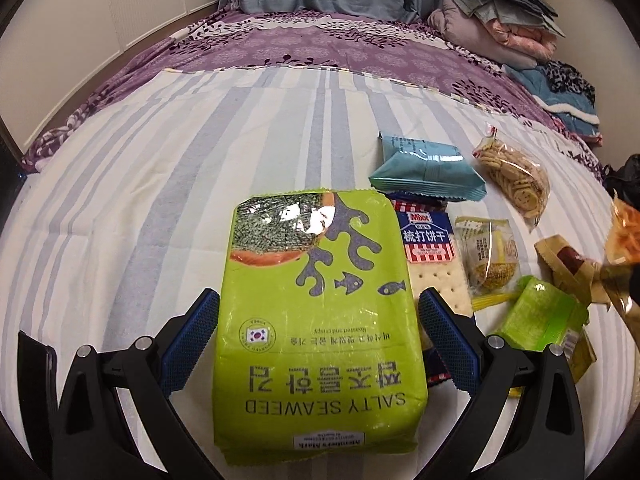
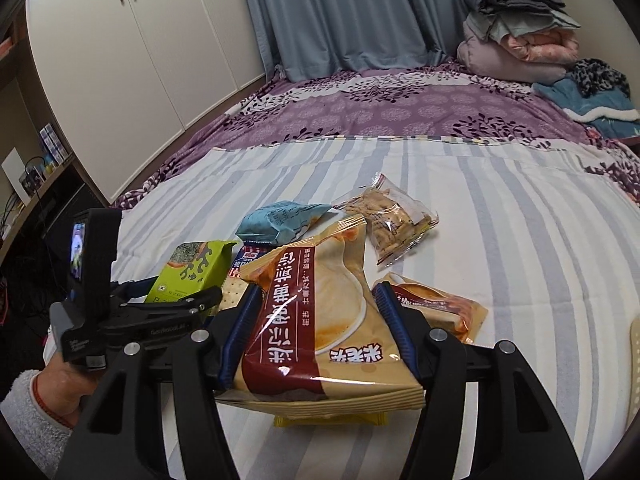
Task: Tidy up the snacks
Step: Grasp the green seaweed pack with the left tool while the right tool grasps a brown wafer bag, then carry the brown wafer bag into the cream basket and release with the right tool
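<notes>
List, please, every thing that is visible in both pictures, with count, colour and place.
seaweed pack: 1, green, in left claw
tan pack: 1, tan and red, in right claw
blue pack: 1, teal, on crackers
crackers: 1, red, white and blue, right of seaweed
biscuit bag: 1, clear, far right
sheet: 1, striped, under snacks
quilts: pile, mixed, far corner
left claw: 1, black, blue pads
right claw: 1, black, blue pads

light: even, soft indoor | glare: white patch on seaweed pack [image 1: 316,316] ahead of left gripper [image 1: 318,344] | blur: right edge smeared | edges: fisheye bend, dark corners
</notes>
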The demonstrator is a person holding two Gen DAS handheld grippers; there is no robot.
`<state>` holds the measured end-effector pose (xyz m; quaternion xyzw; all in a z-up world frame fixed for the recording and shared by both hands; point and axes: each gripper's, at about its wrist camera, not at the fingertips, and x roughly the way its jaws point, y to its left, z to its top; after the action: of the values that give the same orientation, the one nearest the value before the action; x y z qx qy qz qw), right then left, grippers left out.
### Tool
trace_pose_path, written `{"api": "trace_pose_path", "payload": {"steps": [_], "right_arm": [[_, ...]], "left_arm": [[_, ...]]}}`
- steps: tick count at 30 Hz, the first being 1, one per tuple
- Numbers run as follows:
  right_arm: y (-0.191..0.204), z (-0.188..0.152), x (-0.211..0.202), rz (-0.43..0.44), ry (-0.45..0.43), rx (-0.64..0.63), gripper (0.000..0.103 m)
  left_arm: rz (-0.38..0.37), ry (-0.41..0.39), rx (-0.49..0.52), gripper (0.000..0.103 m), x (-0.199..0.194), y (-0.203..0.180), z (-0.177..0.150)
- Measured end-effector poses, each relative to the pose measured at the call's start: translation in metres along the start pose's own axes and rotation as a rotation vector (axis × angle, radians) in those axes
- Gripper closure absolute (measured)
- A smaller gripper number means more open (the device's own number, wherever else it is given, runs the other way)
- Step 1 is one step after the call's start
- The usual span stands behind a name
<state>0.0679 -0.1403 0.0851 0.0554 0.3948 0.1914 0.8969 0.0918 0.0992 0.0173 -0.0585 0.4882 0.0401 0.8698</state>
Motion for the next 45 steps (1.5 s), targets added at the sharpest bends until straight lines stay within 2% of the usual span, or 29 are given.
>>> {"api": "trace_pose_path", "payload": {"steps": [7,8,9,16,31,37,45], "right_arm": [[-0.004,-0.005,-0.007,0.003,-0.005,0.017,0.044],[-0.004,-0.006,-0.007,0.003,-0.006,0.019,0.044],[-0.005,-0.006,-0.008,0.004,-0.007,0.022,0.044],[-0.01,-0.008,-0.02,0.0,-0.031,0.038,0.044],[-0.054,-0.01,-0.083,-0.053,-0.16,0.132,0.044],[-0.091,-0.019,-0.126,-0.118,-0.24,0.201,0.044],[-0.151,-0.047,-0.198,-0.256,-0.359,0.319,0.044]], "left_arm": [[0.001,-0.013,-0.027,0.003,0.001,0.014,0.002],[0.001,-0.017,-0.026,0.009,0.0,0.015,0.001],[-0.007,-0.015,-0.023,0.022,0.0,0.016,0.001],[-0.009,-0.034,-0.018,0.023,-0.008,0.019,-0.001],[-0.012,-0.141,0.027,0.023,-0.066,-0.003,0.003],[-0.032,-0.177,0.061,0.023,-0.089,-0.024,0.007],[-0.069,-0.202,0.14,0.022,-0.109,-0.067,0.009]]}}
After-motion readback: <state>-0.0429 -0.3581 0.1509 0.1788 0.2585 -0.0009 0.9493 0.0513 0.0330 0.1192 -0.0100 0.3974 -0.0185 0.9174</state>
